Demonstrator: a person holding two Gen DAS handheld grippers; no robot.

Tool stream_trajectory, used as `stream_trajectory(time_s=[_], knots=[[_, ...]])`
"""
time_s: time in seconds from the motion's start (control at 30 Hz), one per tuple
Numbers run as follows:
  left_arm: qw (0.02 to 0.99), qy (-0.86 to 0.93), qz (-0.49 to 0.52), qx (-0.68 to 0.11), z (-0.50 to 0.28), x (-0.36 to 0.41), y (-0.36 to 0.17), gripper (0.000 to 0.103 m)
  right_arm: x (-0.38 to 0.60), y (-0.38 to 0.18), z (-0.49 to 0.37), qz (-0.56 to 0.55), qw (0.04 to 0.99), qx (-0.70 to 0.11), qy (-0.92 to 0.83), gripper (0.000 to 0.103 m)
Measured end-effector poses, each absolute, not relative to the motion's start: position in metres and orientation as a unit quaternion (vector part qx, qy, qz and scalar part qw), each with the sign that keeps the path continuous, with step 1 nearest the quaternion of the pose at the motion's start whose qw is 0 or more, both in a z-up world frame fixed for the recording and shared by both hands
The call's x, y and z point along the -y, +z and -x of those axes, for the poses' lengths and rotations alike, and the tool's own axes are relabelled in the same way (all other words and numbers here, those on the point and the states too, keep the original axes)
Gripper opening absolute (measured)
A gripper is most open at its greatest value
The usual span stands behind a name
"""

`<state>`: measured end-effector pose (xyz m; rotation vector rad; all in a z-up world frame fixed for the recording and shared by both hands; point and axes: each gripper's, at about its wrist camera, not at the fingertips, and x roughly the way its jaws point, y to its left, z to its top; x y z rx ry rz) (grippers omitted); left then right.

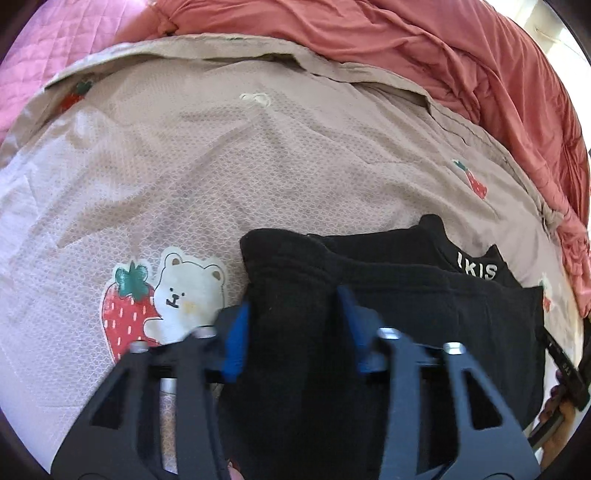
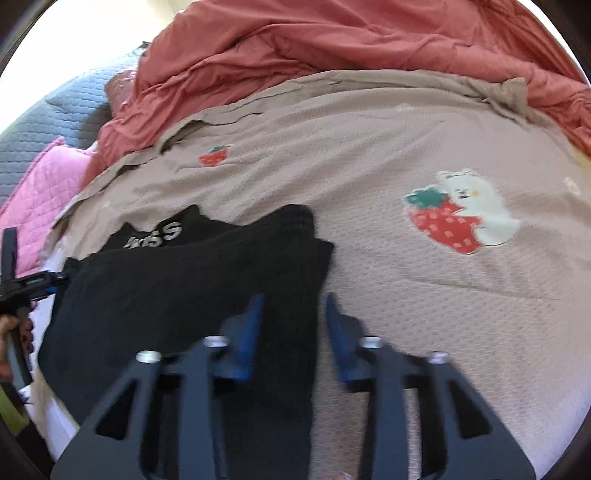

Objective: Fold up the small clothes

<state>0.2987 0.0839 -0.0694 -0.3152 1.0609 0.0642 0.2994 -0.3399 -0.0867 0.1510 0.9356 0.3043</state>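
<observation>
step: grabbing the black top (image 1: 406, 295) by its near corners
left claw (image 1: 291, 317): straddling cloth, can't tell if pinched
right claw (image 2: 293, 321): same at its edge
next: lift both, fold away

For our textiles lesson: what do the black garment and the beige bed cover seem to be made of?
Black garment: probably soft matte cotton knit, with a faint ribbed weave and limp folds. Beige bed cover: seemingly thin woven cotton with a waffle-like textured surface and printed bears; fibre uncertain.

black garment (image 1: 424, 306), beige strawberry-bear blanket (image 1: 221, 166), coral duvet (image 1: 406, 33)
</observation>
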Motion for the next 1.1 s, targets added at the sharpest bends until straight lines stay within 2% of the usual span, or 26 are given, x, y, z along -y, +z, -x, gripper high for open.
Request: stream_trajectory(time_s=[0.07, 0.1, 0.27, 0.53, 0.67, 0.77, 0.83, 0.93, 1.1], knots=[[0.858, 0.030, 0.127, -0.497, -0.298, -0.076, -0.062, 0.015, 0.334, -0.080, -0.296, -0.046, 0.888, -0.435, 0.145, 0.009], [0.865, 0.032, 0.113, -0.487, -0.296, -0.072, -0.053, 0.014, 0.333, -0.077, -0.295, -0.044, 0.891, -0.428, 0.146, 0.008], [0.885, 0.019, 0.126, -0.449, -0.295, -0.073, -0.027, 0.014, 0.343, -0.063, -0.293, -0.072, 0.904, -0.398, 0.137, 0.007], [0.886, 0.042, 0.156, -0.435, -0.301, -0.087, -0.042, 0.016, 0.348, -0.066, -0.294, -0.072, 0.908, -0.394, 0.122, 0.007], [0.892, 0.066, 0.148, -0.422, -0.298, -0.096, -0.043, 0.019, 0.341, -0.079, -0.300, -0.044, 0.896, -0.428, 0.105, 0.008], [0.879, 0.087, 0.132, -0.449, -0.307, -0.101, -0.056, 0.019, 0.339, -0.088, -0.301, -0.037, 0.891, -0.441, 0.100, 0.009], [0.877, 0.087, 0.141, -0.451, -0.306, -0.107, -0.059, 0.019, 0.341, -0.086, -0.300, -0.039, 0.892, -0.440, 0.096, 0.021], [0.890, 0.081, 0.151, -0.422, -0.291, -0.110, -0.042, 0.019, 0.347, -0.087, -0.300, -0.050, 0.890, -0.445, 0.086, 0.029], [0.902, 0.054, 0.129, -0.409, -0.263, -0.102, -0.015, 0.042, 0.351, -0.079, -0.298, -0.055, 0.894, -0.438, 0.079, 0.042]])
